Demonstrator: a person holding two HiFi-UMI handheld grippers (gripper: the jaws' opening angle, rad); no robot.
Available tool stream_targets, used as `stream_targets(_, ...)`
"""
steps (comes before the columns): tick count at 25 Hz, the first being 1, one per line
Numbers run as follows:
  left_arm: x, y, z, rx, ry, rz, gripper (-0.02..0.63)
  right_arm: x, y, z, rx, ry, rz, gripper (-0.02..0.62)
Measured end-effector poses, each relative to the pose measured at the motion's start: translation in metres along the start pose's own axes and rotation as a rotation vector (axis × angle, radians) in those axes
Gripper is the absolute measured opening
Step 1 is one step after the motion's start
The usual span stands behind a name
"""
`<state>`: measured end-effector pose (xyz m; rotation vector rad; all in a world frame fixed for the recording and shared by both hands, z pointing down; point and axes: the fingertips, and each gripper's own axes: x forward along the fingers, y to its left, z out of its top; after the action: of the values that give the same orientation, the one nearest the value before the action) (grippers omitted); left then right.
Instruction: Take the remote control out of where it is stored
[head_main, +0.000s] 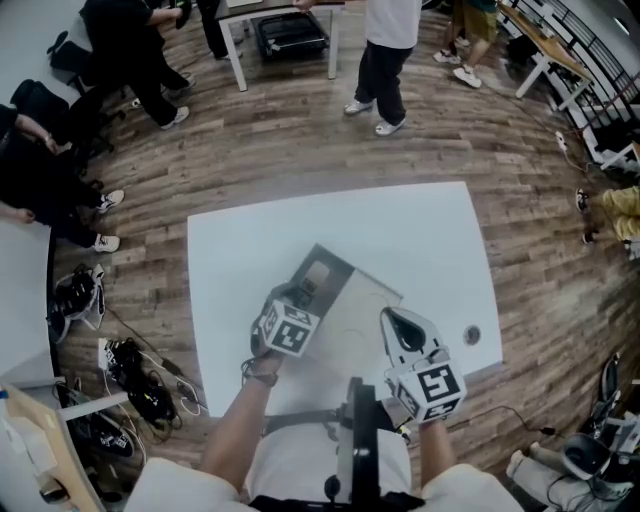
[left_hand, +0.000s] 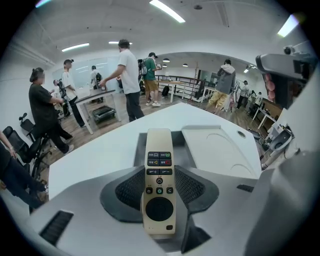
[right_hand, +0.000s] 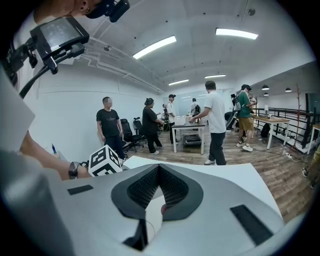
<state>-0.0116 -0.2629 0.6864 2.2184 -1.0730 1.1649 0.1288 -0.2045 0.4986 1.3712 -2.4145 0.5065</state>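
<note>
A cream remote control (left_hand: 159, 185) with dark buttons stands lengthwise between the jaws of my left gripper (left_hand: 159, 176), which is shut on its lower half. Its far end reaches over an open grey storage box (left_hand: 141, 150). In the head view the left gripper (head_main: 303, 293) sits at the near edge of that grey box (head_main: 338, 265), with the remote's tip (head_main: 318, 274) showing over it. My right gripper (head_main: 392, 320) hovers to the right, apart from the box. In its own view the right gripper (right_hand: 159, 171) has its black pads pressed together on nothing.
The box's pale lid (head_main: 368, 308) lies flat beside it on the white table (head_main: 430, 240). A round cable hole (head_main: 472, 334) sits near the table's right edge. Several people stand around desks on the wooden floor beyond. Cables and bags lie at the left.
</note>
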Motion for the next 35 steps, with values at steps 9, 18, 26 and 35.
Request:
stream_targets(9, -0.044, 0.008, 0.015, 0.034, -0.107, 0.011, 0.183, -0.01, 0.028, 0.013, -0.031, -0.044, -0.013, -0.002)
stream_targets(18, -0.09, 0.002, 0.023, 0.081, -0.213, 0.001, 0.183, -0.02, 0.054, 0.024, -0.067, -0.076, -0.034, -0.002)
stream_targets(26, -0.125, 0.001, 0.026, 0.103, -0.281, -0.004, 0.183, -0.035, 0.074, 0.034, -0.095, -0.119, -0.057, -0.002)
stream_targets(35, -0.164, -0.001, 0.038, 0.128, -0.367, -0.014, 0.183, -0.05, 0.088, 0.047, -0.117, -0.165, -0.086, -0.002)
